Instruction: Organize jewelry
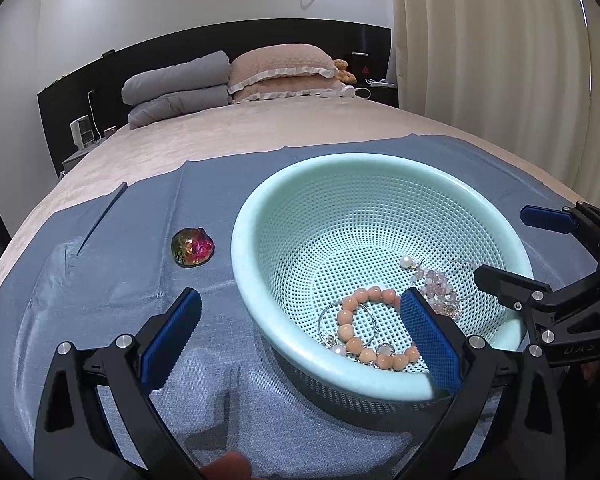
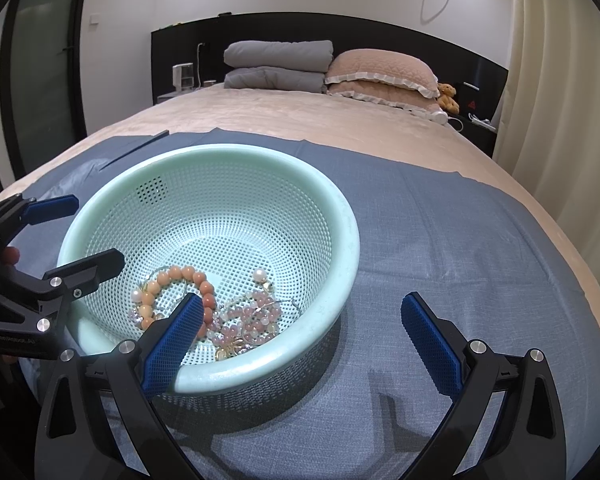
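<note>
A mint green perforated basket [image 1: 340,168] [image 2: 332,208] sits on a blue-grey cloth [image 1: 120,280] on the bed. Inside lie an orange bead bracelet [image 1: 346,320] [image 2: 180,274], a pink bead bracelet [image 1: 436,282] [image 2: 256,316], pearl pieces and thin silver hoops. A multicoloured iridescent stone [image 1: 192,247] lies on the cloth left of the basket. My left gripper [image 1: 300,322] is open, straddling the basket's near left rim. My right gripper [image 2: 302,322] is open and empty, straddling the basket's near right rim. Each gripper shows in the other's view: the right gripper [image 1: 500,246] and the left gripper [image 2: 96,230].
The cloth [image 2: 460,240] lies across the foot of a beige bed [image 1: 260,128]. Folded grey quilts [image 1: 180,88], pink pillows [image 1: 284,70] and a teddy bear [image 1: 345,70] sit at the black headboard. Curtains [image 1: 500,60] hang on the right.
</note>
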